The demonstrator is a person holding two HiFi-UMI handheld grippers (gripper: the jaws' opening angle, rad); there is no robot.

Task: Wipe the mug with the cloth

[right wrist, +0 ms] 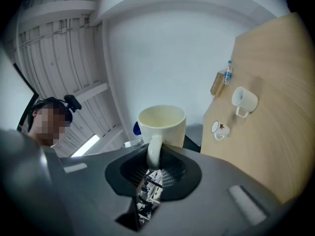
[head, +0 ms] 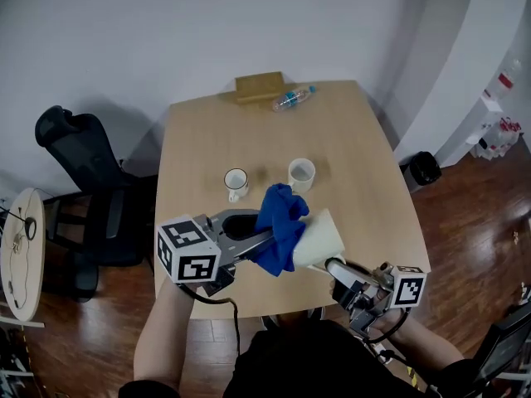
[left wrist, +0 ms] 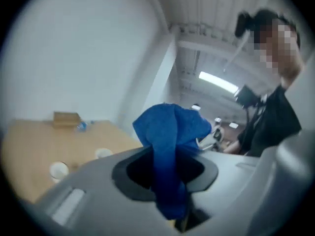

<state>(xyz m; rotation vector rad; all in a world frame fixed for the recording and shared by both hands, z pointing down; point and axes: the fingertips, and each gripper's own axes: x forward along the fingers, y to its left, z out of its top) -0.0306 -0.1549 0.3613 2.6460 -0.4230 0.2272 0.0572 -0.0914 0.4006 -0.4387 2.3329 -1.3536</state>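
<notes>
Above the near edge of the pale wooden table (head: 348, 139), the left gripper (head: 259, 240) has its jaws clamped on a bunched blue cloth (head: 282, 226), which spills up out of them. Beside it, over the same edge, the right gripper (head: 336, 268) has its jaws closed on the handle of a cream ceramic mug (head: 319, 239). The mug is lifted clear of the table and tipped on its side, and the cloth lies against it.

At the middle of the table stand two small white mugs, apart from each other: one with a dark mark (head: 236, 181) and a plain one (head: 301, 172). At the table's far edge lie a clear plastic bottle with a blue label (head: 293, 98) and, just beside it, a flat brown box (head: 260, 86).

The table stands on a dark wooden floor (head: 465, 214). A black office chair (head: 79, 181) sits off the table's left side, a small black bin (head: 425, 168) off its right. A plain white wall (head: 166, 31) rises behind the table's far edge
</notes>
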